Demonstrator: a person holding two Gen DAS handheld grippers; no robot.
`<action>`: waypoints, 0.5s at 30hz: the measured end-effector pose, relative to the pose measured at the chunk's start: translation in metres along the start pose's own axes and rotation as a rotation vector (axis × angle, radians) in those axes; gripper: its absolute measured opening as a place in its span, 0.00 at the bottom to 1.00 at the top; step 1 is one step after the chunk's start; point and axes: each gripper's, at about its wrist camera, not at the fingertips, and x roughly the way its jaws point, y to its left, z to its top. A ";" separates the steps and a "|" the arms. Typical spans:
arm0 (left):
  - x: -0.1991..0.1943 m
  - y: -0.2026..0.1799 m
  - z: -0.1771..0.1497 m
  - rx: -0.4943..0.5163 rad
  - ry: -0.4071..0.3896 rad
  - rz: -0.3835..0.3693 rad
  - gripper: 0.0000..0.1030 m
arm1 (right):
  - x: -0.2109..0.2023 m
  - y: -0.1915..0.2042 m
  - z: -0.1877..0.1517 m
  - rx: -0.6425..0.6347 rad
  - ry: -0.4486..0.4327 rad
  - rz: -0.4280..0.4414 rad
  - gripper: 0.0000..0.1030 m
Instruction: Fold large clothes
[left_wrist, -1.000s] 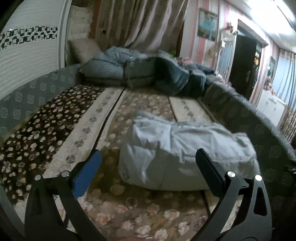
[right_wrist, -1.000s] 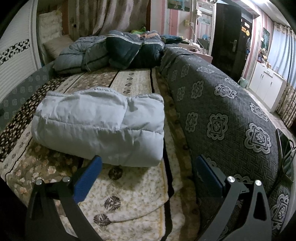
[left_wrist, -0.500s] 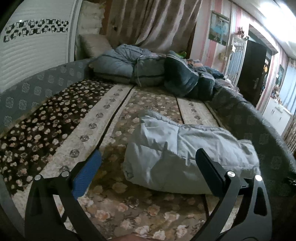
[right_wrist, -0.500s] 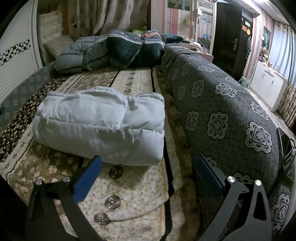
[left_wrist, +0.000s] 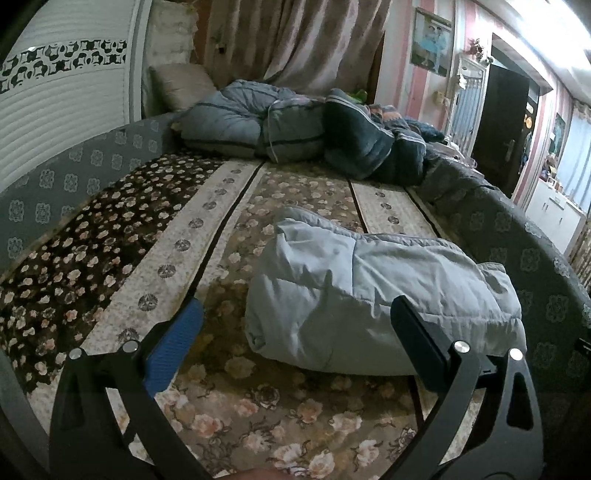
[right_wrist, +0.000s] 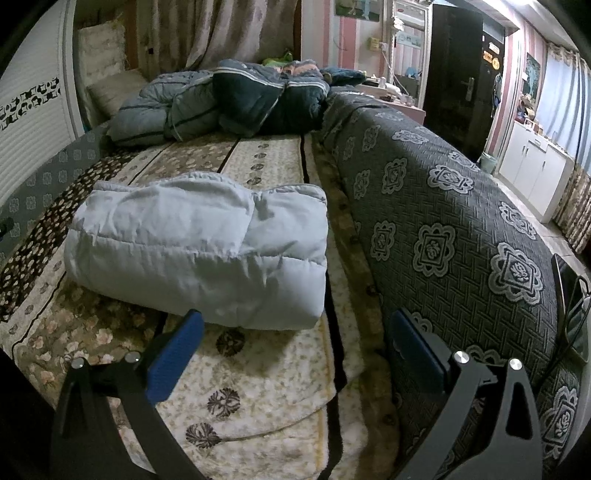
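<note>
A pale blue padded coat (left_wrist: 369, 295) lies folded into a thick bundle on the flowered bed cover (left_wrist: 207, 236). In the right wrist view the same coat (right_wrist: 199, 243) rests left of centre, next to the dark patterned blanket (right_wrist: 443, 236). My left gripper (left_wrist: 295, 314) hangs open just short of the bundle's near left end, holding nothing. My right gripper (right_wrist: 295, 321) is open too, its left finger near the bundle's front right corner, and nothing sits between its fingers.
Dark and grey quilts (left_wrist: 314, 133) and a pillow (left_wrist: 181, 85) are heaped at the far end of the bed. A grey patterned blanket covers the raised side on the right. A dark door (right_wrist: 458, 74) and white cabinets (right_wrist: 535, 170) stand beyond it.
The left gripper has tilted and shifted a little, so the coat sits more to the right in its view. The right gripper has hardly moved. The coat lies as before.
</note>
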 end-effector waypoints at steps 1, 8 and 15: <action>0.000 -0.001 0.000 0.005 -0.005 -0.001 0.97 | 0.000 0.001 0.000 0.000 0.000 -0.001 0.98; -0.001 -0.005 0.000 0.028 -0.015 -0.006 0.97 | 0.000 0.000 0.000 0.001 -0.003 -0.001 0.98; -0.002 -0.006 0.000 0.033 -0.012 -0.005 0.97 | 0.001 -0.001 0.000 0.006 -0.004 -0.002 0.98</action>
